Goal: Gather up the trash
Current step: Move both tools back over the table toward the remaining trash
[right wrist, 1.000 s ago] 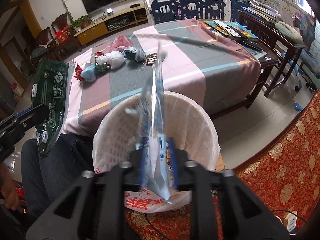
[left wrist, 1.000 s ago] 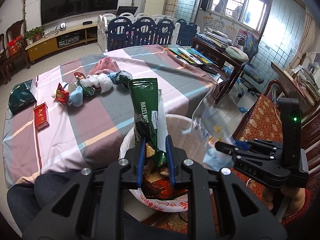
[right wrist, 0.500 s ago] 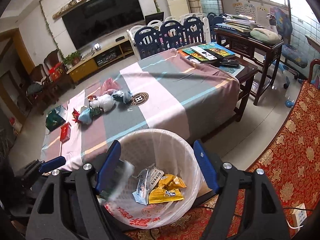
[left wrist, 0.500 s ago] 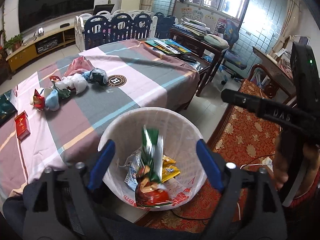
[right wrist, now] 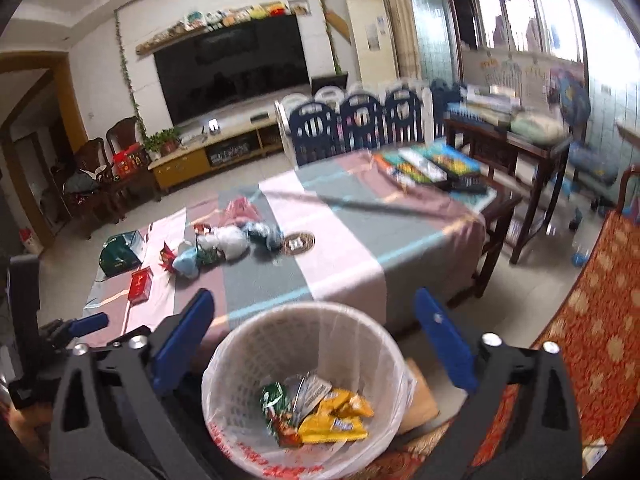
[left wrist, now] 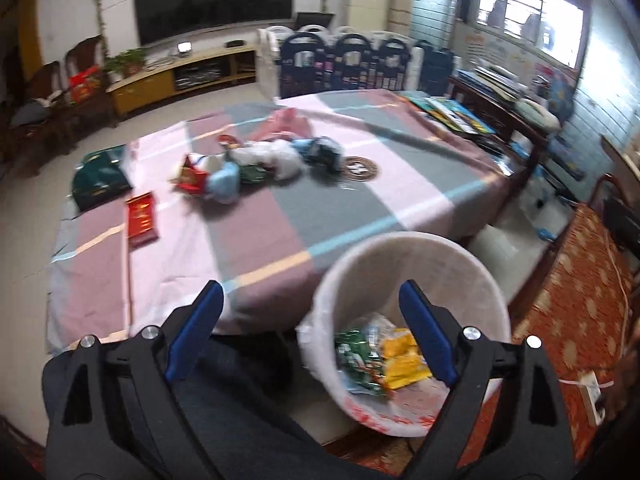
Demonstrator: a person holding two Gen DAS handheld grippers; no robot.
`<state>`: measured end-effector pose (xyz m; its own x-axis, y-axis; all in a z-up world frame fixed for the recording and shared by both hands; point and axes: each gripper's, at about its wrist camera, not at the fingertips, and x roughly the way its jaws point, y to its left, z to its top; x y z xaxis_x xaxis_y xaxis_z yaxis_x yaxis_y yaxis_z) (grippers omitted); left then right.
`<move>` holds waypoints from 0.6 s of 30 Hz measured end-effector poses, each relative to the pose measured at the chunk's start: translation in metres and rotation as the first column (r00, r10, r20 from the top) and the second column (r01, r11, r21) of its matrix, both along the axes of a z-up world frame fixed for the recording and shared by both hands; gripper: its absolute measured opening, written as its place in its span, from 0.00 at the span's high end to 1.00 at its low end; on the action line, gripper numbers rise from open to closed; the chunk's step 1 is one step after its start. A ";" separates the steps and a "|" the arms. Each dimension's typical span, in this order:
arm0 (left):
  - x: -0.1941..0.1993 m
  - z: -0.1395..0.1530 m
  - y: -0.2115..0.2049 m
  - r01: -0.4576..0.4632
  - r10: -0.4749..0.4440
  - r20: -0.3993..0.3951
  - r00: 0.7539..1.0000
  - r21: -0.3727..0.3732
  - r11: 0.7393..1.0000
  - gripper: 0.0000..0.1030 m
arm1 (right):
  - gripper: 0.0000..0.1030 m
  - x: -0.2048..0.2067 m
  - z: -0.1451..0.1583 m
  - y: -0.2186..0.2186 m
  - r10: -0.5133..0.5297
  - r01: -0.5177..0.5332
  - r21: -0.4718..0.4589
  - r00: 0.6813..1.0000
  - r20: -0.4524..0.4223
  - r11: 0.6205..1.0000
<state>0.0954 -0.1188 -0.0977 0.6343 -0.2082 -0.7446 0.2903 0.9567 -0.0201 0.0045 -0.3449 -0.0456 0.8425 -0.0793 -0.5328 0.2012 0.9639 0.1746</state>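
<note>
Both wrappers now down in the white bin (right wrist: 304,322), left gripper (left wrist: 310,330) and right gripper (right wrist: 314,340) wide apart, empty.

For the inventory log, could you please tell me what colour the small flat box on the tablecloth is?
Red with gold print: the small flat box, clearest in the left wrist view.

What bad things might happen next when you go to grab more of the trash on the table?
1. The trash pile is a tangle of crumpled bags and wrappers, so the open left tongs or right tongs might pinch several pieces and drop one on the way.
2. The white bin stands below the table edge, so a dropped wrapper could miss it and land on the floor.
3. The red box beside the pile may not be trash.
</note>
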 end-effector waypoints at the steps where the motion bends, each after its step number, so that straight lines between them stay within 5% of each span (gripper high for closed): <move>1: 0.002 0.000 0.007 -0.021 0.021 -0.001 1.000 -0.007 1.000 0.11 | 0.03 -0.001 0.000 0.006 -0.009 0.009 -0.022 1.000 0.019 1.000; 5: 0.009 -0.001 0.036 -0.096 0.096 -0.011 0.995 -0.035 0.995 0.09 | 0.03 0.004 -0.005 0.024 0.012 -0.012 0.010 1.000 0.029 1.000; 11: 0.020 -0.018 0.075 -0.190 0.186 -0.056 0.981 -0.070 0.979 0.09 | 0.03 0.035 -0.021 0.041 0.073 -0.060 0.175 0.995 -0.069 0.983; 18: 0.033 -0.035 0.118 -0.301 0.293 -0.072 0.954 -0.159 0.940 0.09 | 0.03 0.064 -0.038 0.076 0.149 -0.122 0.155 0.974 -0.171 0.980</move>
<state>0.1281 -0.0008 -0.1329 0.6516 -0.1392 -0.7457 -0.0111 0.9812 -0.1929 0.0685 -0.2689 -0.0836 0.7289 0.1169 -0.6746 0.1112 0.9520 0.2850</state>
